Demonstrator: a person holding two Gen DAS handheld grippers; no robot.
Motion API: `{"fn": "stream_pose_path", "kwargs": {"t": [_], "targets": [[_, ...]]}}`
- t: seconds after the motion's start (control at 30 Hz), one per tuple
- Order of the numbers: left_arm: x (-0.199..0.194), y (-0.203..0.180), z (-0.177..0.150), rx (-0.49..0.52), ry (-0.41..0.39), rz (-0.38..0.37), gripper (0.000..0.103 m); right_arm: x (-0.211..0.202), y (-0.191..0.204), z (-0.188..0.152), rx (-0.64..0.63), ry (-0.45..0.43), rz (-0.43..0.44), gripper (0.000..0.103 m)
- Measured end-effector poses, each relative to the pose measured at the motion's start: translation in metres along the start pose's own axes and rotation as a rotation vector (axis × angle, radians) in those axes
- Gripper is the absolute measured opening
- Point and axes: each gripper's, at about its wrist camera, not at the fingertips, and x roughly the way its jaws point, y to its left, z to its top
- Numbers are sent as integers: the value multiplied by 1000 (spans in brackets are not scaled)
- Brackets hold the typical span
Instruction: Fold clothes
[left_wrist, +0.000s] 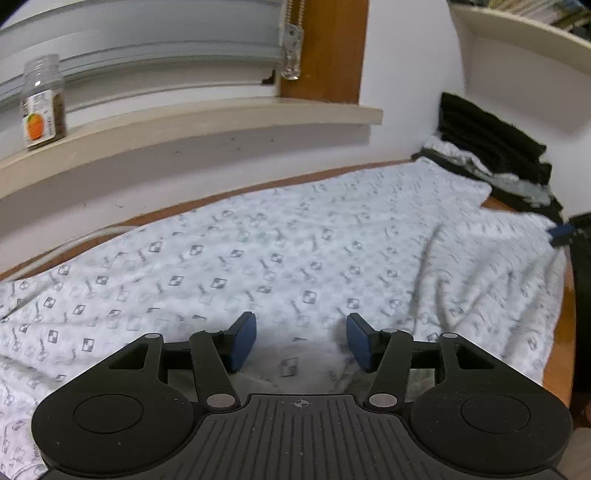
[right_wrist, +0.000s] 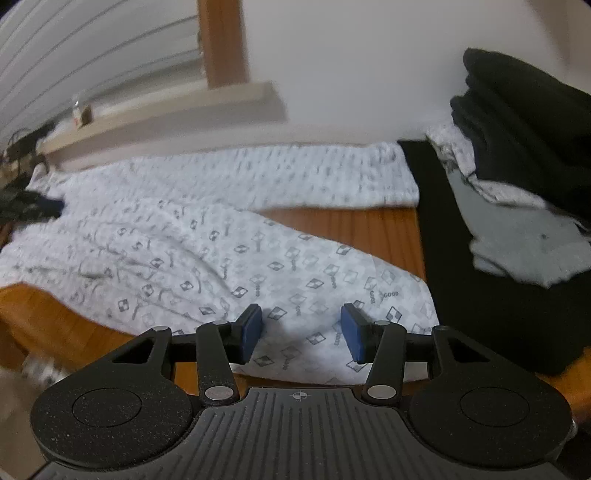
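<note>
Patterned white fabric fills the left wrist view: the garment (left_wrist: 280, 258) lies spread across the wooden table (left_wrist: 498, 203), printed all over with small grey diamonds and lettering, creased into soft ridges toward its right side. Left gripper (left_wrist: 301, 341) hangs low over the cloth, blue pads wide apart with nothing between them but fabric underneath (whether the tips actually touch the cloth, I cannot tell). Over on the right wrist view, the right gripper (right_wrist: 301, 332) is spread wide as well, its pads straddling the near end of a leg or sleeve of the same garment (right_wrist: 236, 266), which runs up and to the left; a second length of it lies along the wall behind, with bare table (right_wrist: 351, 225) showing between the two. To the right sits a stack of folded clothes (right_wrist: 517, 206): black at the bottom, grey and a bit of the same print in the middle, black on top. That stack shows in the left wrist view too (left_wrist: 495, 147), tucked in the far corner by the wall. Above the table runs a window ledge (left_wrist: 207, 122), and on it stands a clear jar (left_wrist: 43, 101) with an orange fruit on the label, upright, lid off or transparent, hard to say which.
</note>
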Motion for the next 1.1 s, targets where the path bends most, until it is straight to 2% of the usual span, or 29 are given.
{"fn": "stream_pose_path", "kwargs": {"t": [0.1, 0.27, 0.43, 0.57, 0.83, 0.93, 1.1], "targets": [[-1, 0, 0, 12, 7, -5, 62, -12, -1, -5, -22, 32, -2, 52], [-1, -6, -1, 43, 13, 12, 65, -1, -1, 9, 7, -28, -51, 54], [-6, -2, -5, 46, 13, 5, 66, 28, 9, 27, 0, -83, -60, 67], [-10, 6, -7, 41, 16, 20, 65, 47, 16, 27, -40, -55, -57, 67], [-9, 21, -3, 28, 20, 66, 65, 13, -8, -4, -8, -85, -62, 68], [-9, 14, -2, 36, 18, 87, 65, 2, -16, -14, 4, -94, -62, 68], [-17, -5, 7, 34, -31, 89, 65, 6, -23, 0, 26, -120, -41, 69]]}}
